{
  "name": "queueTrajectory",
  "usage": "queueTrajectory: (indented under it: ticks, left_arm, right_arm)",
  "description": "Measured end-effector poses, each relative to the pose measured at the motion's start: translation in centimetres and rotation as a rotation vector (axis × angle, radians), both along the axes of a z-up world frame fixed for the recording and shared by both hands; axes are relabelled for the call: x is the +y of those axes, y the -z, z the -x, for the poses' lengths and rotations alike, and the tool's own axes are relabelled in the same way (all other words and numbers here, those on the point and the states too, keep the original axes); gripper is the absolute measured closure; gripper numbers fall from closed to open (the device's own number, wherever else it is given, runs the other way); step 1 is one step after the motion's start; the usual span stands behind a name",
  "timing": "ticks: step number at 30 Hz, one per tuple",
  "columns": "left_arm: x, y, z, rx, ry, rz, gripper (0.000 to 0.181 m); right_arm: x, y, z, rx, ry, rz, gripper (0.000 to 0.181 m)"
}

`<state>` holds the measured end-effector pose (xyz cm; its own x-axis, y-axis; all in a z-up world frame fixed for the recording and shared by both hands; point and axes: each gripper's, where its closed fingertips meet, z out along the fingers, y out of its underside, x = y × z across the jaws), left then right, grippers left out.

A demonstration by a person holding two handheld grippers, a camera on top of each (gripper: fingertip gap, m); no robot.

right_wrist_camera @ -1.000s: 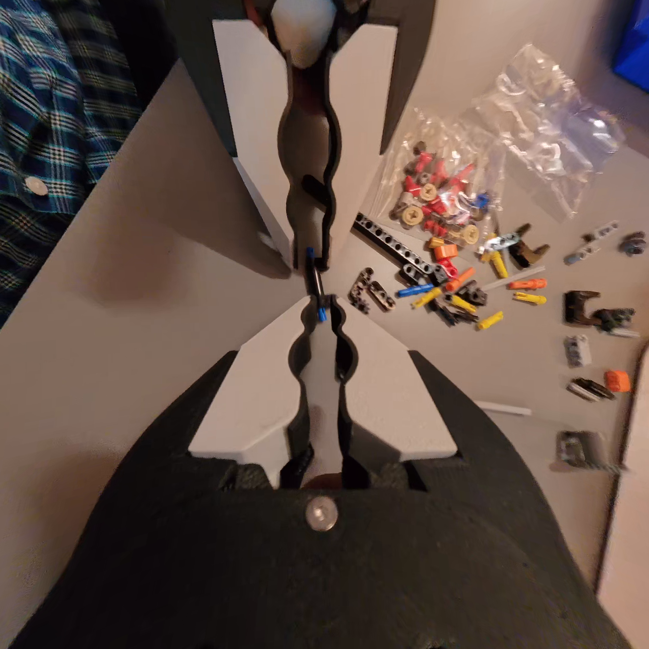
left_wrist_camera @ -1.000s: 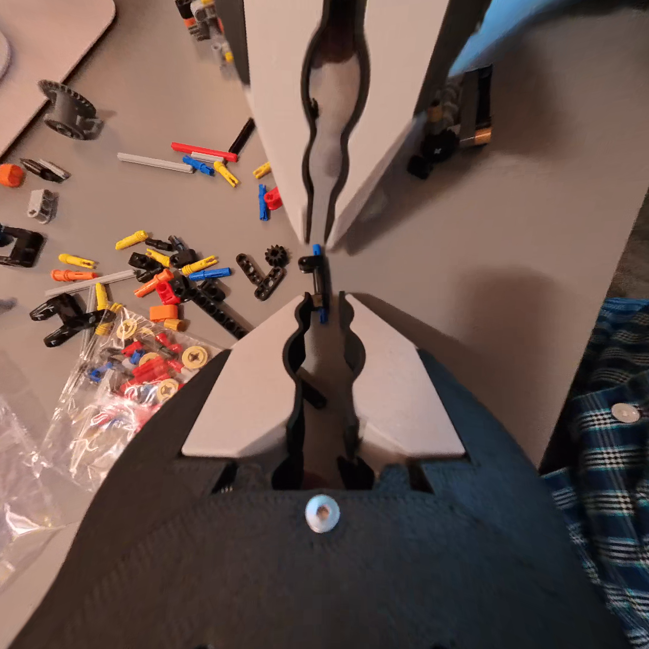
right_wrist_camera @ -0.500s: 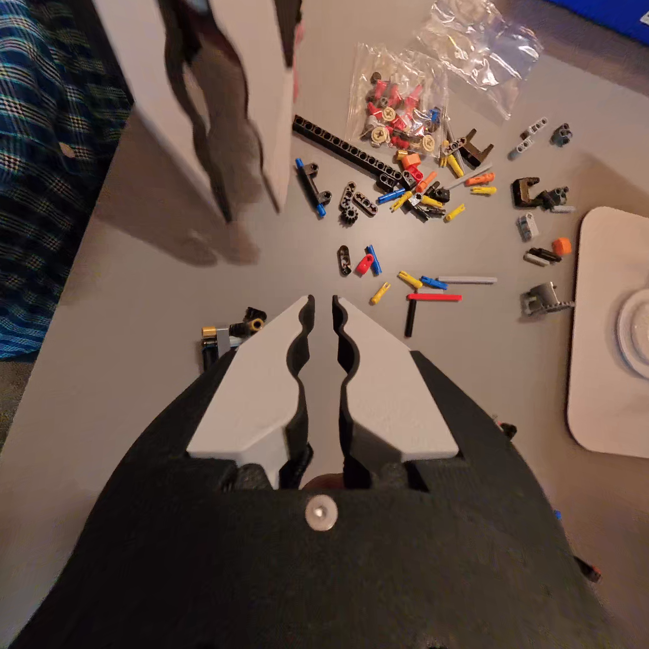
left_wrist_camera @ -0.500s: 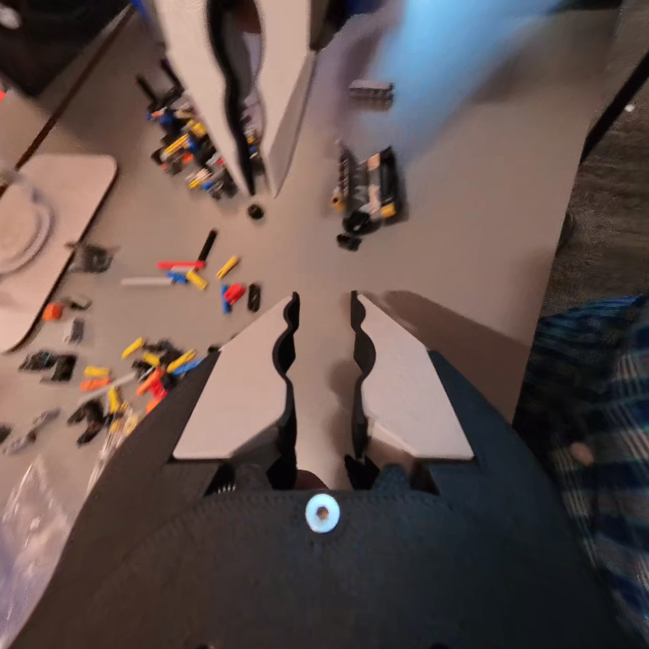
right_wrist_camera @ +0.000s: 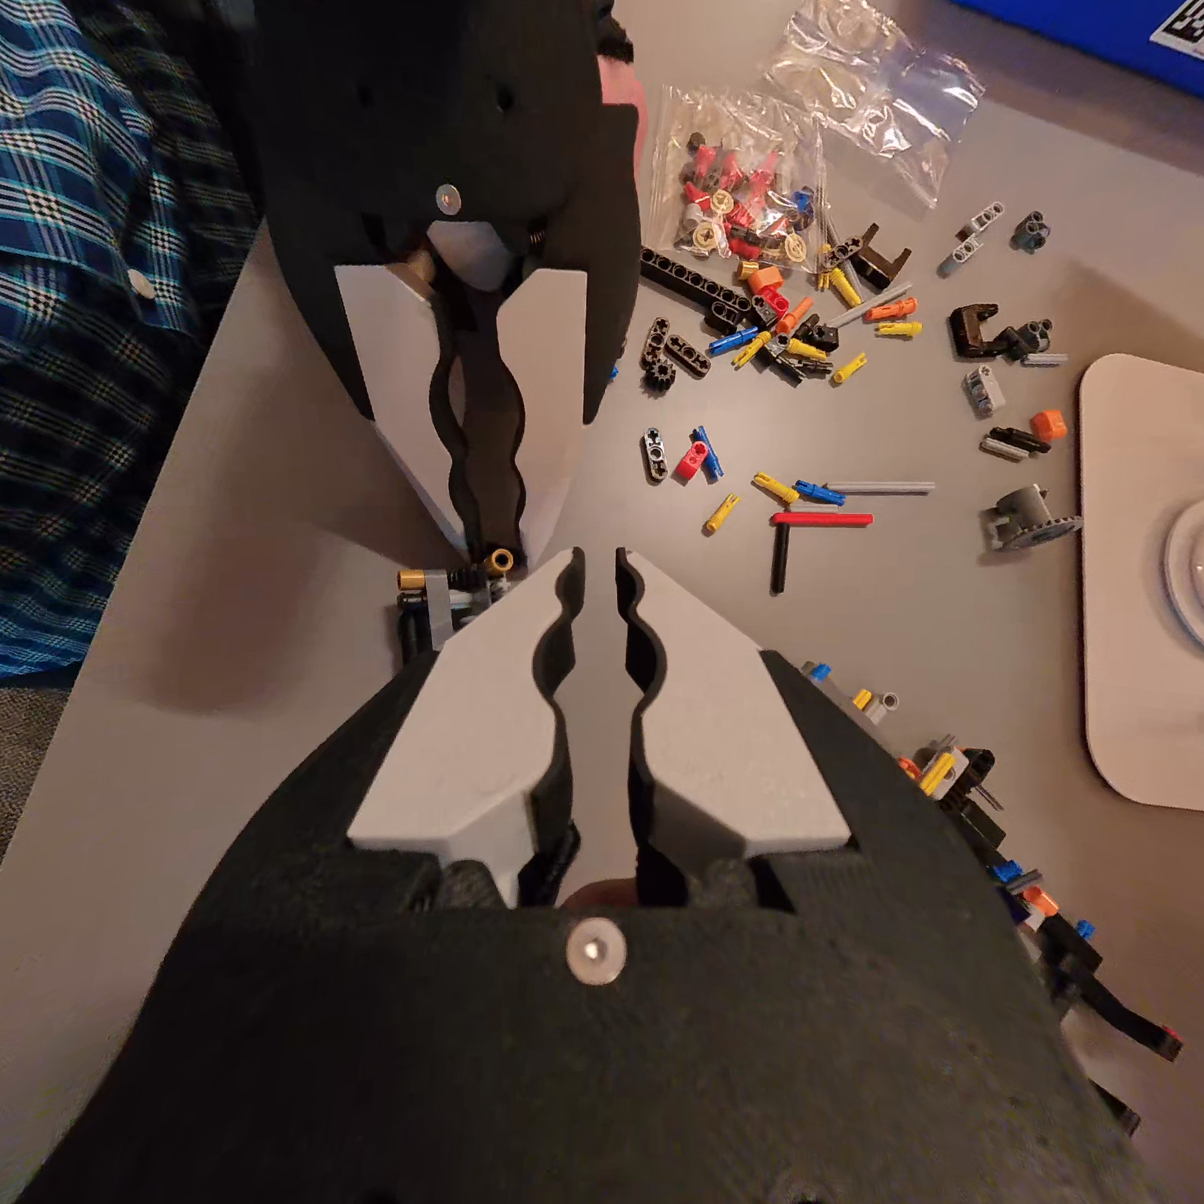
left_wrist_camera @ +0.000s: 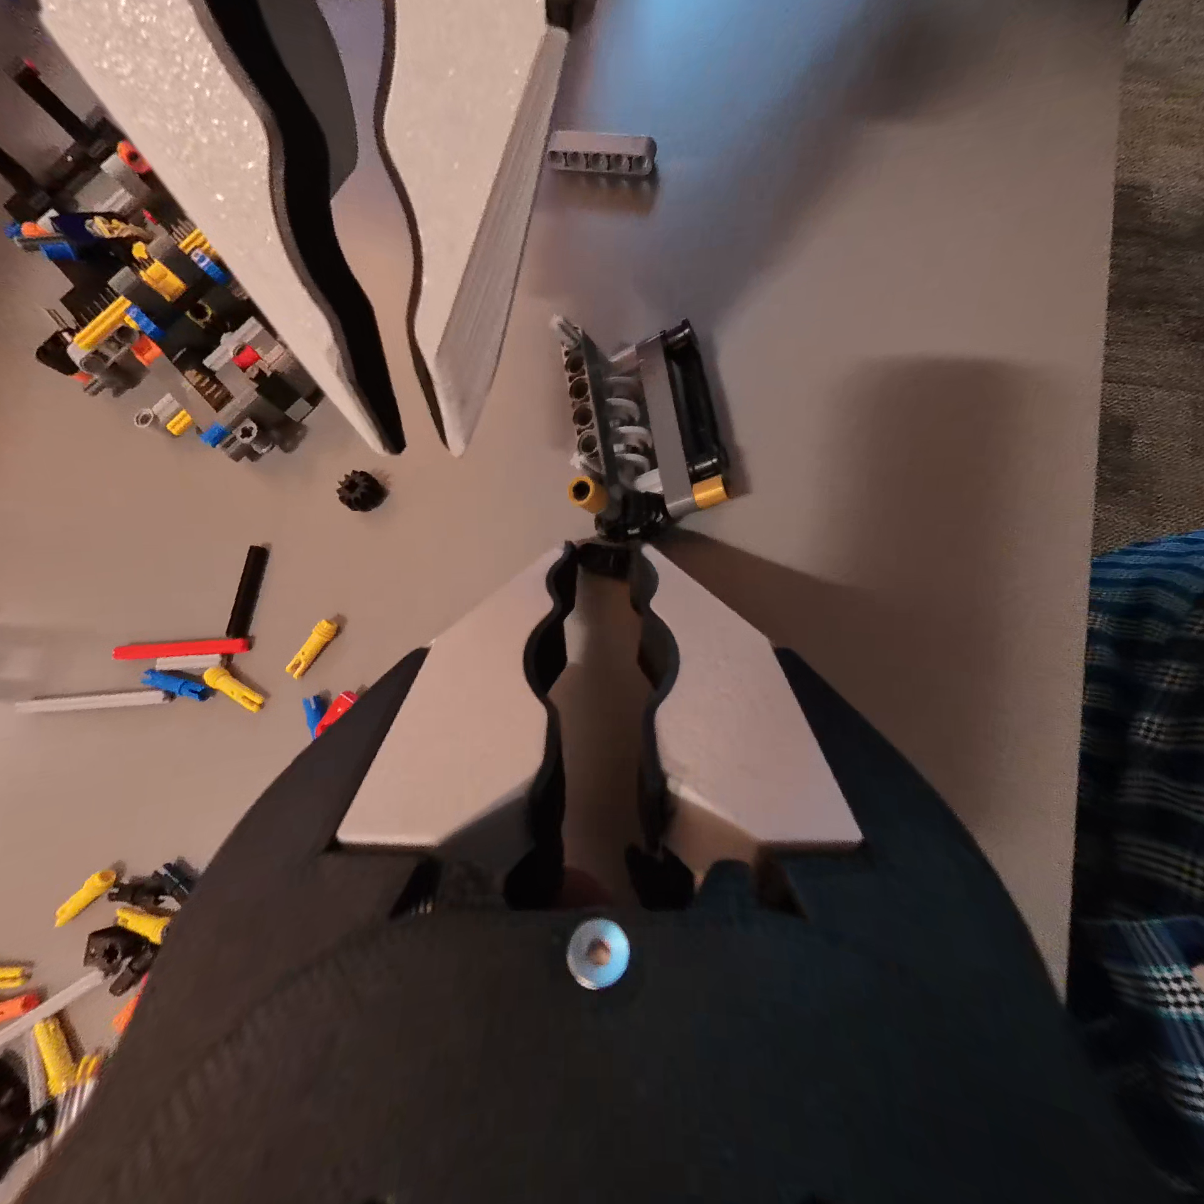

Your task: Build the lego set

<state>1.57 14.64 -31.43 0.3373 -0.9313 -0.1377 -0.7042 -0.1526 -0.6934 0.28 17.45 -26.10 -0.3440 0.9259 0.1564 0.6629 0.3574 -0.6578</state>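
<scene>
A small grey and black assembly (left_wrist_camera: 651,417) with yellow bushes lies near the table's edge; it also shows in the right wrist view (right_wrist_camera: 436,593). My left gripper (left_wrist_camera: 606,554) is closed on the black end of this assembly, with the part filling the gap between its tips. From the right wrist view the left gripper (right_wrist_camera: 495,554) stands over the same end. My right gripper (right_wrist_camera: 599,554) is narrowly open and empty, just beside the assembly; it also shows in the left wrist view (left_wrist_camera: 423,449). A larger multicoloured build (left_wrist_camera: 163,313) lies behind the right gripper.
Loose pins and axles, among them a red axle (right_wrist_camera: 821,519), are scattered over the grey table. A black gear (left_wrist_camera: 360,488) and a grey beam (left_wrist_camera: 599,159) lie apart. A clear bag of parts (right_wrist_camera: 736,176) and a beige board (right_wrist_camera: 1140,586) sit farther off. A plaid sleeve (left_wrist_camera: 1146,716) is at the table edge. My right fingertips sit around 6 cm from my left ones.
A second ago both grippers held a small black piece with a blue pin between them. Both let it go and moved away. The left gripper has since closed on the small assembly.
</scene>
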Motion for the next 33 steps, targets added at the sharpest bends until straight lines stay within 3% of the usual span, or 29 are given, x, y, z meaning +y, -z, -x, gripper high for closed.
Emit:
queueTrajectory:
  ticks: [4,11,14,18,24,29,33]
  left_arm:
    - [0.1,-0.6,1.7,-0.015,-0.063,-0.054,0.167]
    - [-0.8,-8.7,5.6,-0.475,-0.204,-0.233,0.168]
    - [-1.6,-10.5,6.9,-0.684,-0.222,-0.13,0.168]
    - [-2.7,-12.5,8.1,-0.912,-0.196,0.014,0.168]
    - [-5.8,-12.4,6.8,-1.02,-0.116,0.299,0.168]
    - [-7.8,-11.6,5.9,-1.001,-0.091,0.396,0.168]
    - [-7.7,-10.7,5.8,-1.013,-0.152,0.451,0.168]
  right_arm:
    - [-0.2,-0.6,0.3,0.02,0.014,-0.009,0.174]
    - [-2.1,-3.6,4.5,0.218,0.12,0.17,0.166]
    - [-3.3,-5.3,5.3,0.342,0.05,0.042,0.166]
    - [-5.1,-6.1,6.0,0.366,0.011,-0.074,0.165]
    - [-7.8,-7.0,7.0,0.491,-0.056,-0.392,0.166]
    - [-11.1,-5.8,6.6,0.509,-0.142,-0.345,0.174]
    - [-11.1,-4.9,6.7,0.483,-0.108,-0.34,0.177]
